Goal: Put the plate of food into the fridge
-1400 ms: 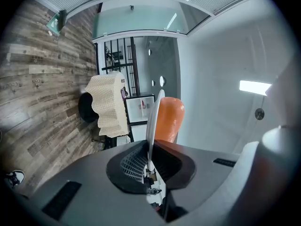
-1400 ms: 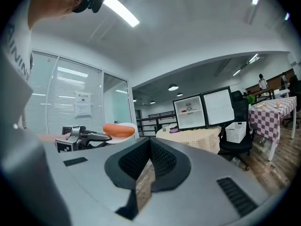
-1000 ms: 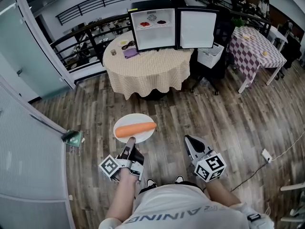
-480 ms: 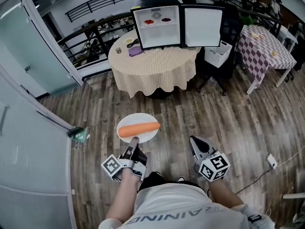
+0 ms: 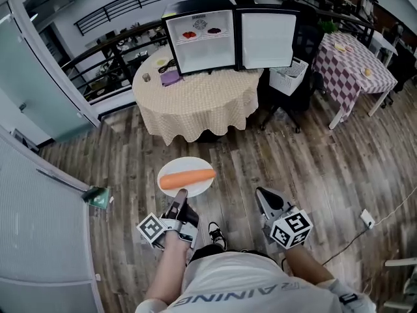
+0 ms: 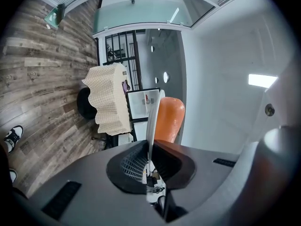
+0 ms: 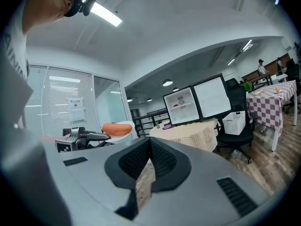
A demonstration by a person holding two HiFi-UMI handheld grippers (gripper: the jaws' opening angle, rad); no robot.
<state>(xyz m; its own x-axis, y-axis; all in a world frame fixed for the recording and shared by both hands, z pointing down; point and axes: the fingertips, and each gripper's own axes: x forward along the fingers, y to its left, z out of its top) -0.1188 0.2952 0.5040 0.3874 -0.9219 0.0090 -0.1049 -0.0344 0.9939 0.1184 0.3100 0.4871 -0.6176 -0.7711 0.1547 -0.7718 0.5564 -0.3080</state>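
The plate [image 5: 186, 163] is riding level in front of you, out over the wooden floor [image 5: 326, 168] and well apart from the fridge [image 5: 199, 38]. 1 long orange piece of food [image 5: 187, 178] is lying across its middle, reaching almost from rim to rim. You are gripping the plate by its near rim with the left gripper [image 5: 182, 193]: in the left gripper view the 2 jaws are pressing on the thin white edge from both sides, with the orange food showing just beyond them. Your right gripper [image 5: 262, 194] is hanging beside it at about the same height, apart from the plate, and its jaws are meeting at the tips with nothing between them.

Ahead of you, the fridge is standing on a round table [image 5: 195, 100] that is wearing a pale checked cloth. The fridge door [image 5: 264, 39] is swinging wide to the right, and the white inside is facing you; small dishes are sitting on the upper shelf [image 5: 202, 32], though what is on them is too small to tell. A purple thing [image 5: 171, 77] is lying on the cloth just left of the fridge. A white basket [image 5: 287, 75] is sitting to the right of the table, and a table with a purple checked cloth [image 5: 352, 64] is standing farther right. 1 shoe [image 5: 217, 235] is showing on the floor between the 2 grippers.
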